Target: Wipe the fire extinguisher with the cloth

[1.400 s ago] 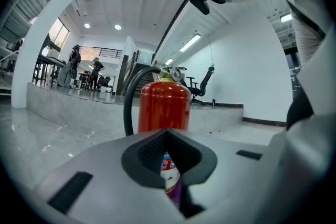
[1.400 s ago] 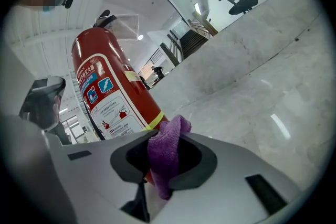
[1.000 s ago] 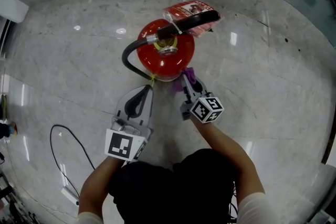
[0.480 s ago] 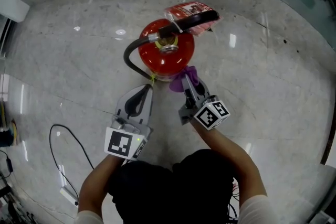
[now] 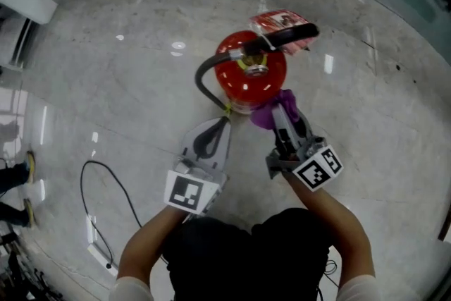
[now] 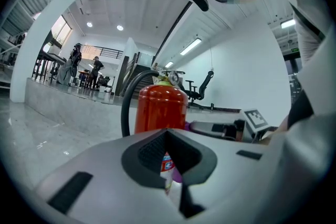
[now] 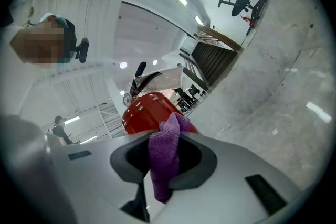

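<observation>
A: Where is the fire extinguisher (image 5: 250, 77) standing?

B: It is standing upright on the pale stone floor (image 5: 106, 102), just beyond both grippers. Its black hose (image 5: 204, 77) is curving down its left side, and its black lever (image 5: 285, 35) is pointing to the far right, over a red tag (image 5: 285, 19).

A: What is the right gripper (image 5: 283, 120) doing?

B: Its jaws are closing on the purple cloth (image 7: 165, 160). The right gripper view is showing the fabric pinched between them, with a tuft sticking out past the tips and a tail hanging down on the near side. In the head view the bunched cloth is lying against the near right side of the red cylinder.

A: And the left gripper (image 5: 224, 123)?

B: Its jaws are sitting together and gripping nothing. The left gripper view is looking along them at the cylinder, and only a strip of its label is showing through the slit between them. The tips are pointing at the near left side of the cylinder, low down and just beside it. I cannot tell whether they are touching it.

A: Is anything else lying nearby?

B: A thin dark cable (image 5: 99, 187) is looping over the floor at the near left, well apart from the extinguisher.
</observation>
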Motion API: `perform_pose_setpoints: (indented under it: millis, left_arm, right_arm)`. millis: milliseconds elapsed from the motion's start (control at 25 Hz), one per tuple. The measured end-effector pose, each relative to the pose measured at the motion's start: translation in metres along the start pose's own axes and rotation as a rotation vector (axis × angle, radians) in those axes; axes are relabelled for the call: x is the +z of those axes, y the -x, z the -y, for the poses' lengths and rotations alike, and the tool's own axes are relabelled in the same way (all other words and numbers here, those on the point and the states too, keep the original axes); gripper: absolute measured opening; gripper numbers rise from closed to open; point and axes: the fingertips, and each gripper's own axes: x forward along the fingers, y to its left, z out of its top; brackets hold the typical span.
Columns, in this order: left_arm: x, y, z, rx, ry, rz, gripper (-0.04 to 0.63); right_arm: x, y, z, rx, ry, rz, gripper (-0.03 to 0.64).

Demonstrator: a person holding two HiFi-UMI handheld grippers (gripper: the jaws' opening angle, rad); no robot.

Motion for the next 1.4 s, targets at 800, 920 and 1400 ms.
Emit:
perform_pose_setpoints:
  millis: [800,920,1400]
  left_arm:
    - [0.016,0.006,-0.006,0.034,0.039,-0.01,0.005]
    - [0.019,0.004,-0.005,0.03,0.043,-0.005,0.005]
    - [0.033,0.005,-0.022,0.04,0.023,0.009,0.005]
  right_arm:
    - [0.049,-0.018,-0.064,0.087,0.106,0.05,0.074]
    - [0.058,-0.022,-0.08,0.122,0.123,0.06,0.074]
    - [0.095,-0.03,-0.133,0.274,0.14,0.091,0.074]
